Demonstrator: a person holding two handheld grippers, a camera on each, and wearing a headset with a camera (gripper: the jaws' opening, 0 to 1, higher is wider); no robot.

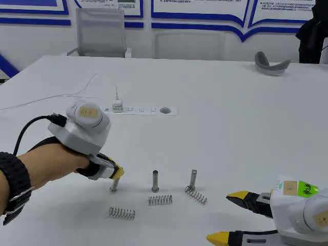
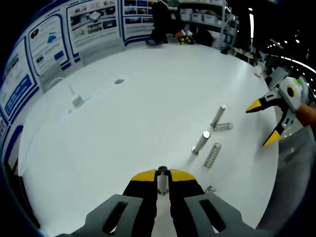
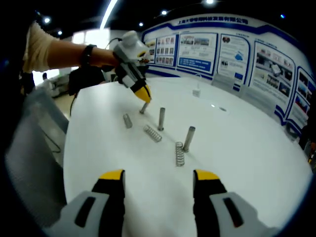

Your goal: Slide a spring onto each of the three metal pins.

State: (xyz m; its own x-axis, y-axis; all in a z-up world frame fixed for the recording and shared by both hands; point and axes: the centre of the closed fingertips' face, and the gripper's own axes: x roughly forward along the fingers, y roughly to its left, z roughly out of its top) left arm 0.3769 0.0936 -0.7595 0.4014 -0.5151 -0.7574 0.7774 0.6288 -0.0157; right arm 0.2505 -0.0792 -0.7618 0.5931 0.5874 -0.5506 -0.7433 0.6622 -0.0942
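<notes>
The surface (image 1: 230, 118) was plain white, and the three pins (image 1: 155, 181) and the springs (image 1: 160, 200) on it were bare silver-grey metal. The left tongs (image 1: 117, 174) and the right tongs (image 1: 218, 216) had yellow tips over black and pale grey-white bodies, the right with a green label (image 1: 307, 189). The wall panels (image 1: 205, 13) looked white with blue borders, their print too small to tell, and the wrist strap (image 1: 13, 179) was black.

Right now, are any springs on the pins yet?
None yet: the left spring, middle spring and right spring all lie on the table. The left gripper is shut on the left pin; the right gripper hangs open. All three springs are left to slide on, the middle pin and right pin untouched.
</notes>
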